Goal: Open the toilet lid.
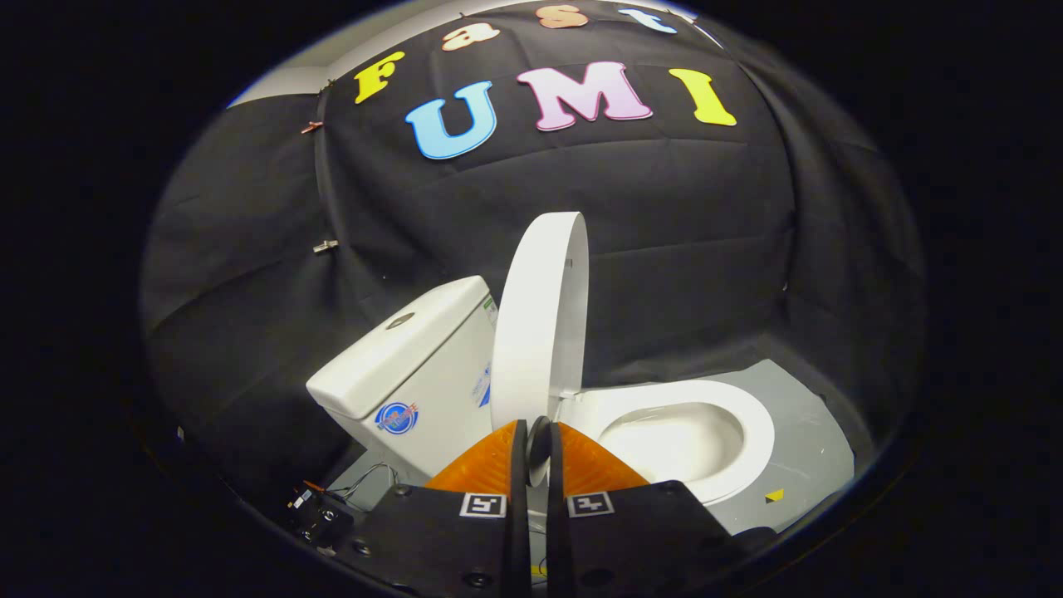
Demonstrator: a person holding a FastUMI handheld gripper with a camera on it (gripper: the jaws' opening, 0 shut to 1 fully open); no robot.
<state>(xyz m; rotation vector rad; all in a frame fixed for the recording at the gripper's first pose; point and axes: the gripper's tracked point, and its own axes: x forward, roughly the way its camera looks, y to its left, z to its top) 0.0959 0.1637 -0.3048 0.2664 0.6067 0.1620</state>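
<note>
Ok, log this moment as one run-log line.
tool: shut on toilet lid edge | toilet lid: raised near upright | seat: down, bowl exposed | tank: behind lid

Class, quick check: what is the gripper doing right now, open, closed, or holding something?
Gripper: closed on the edge of the raised toilet lid, both fingers pressing on it.

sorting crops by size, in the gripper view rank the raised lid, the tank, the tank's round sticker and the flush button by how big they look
1. raised lid and tank: alike, unsure which is larger
2. round sticker
3. flush button

The gripper looks nearly shut around the lid's lower edge.
</note>
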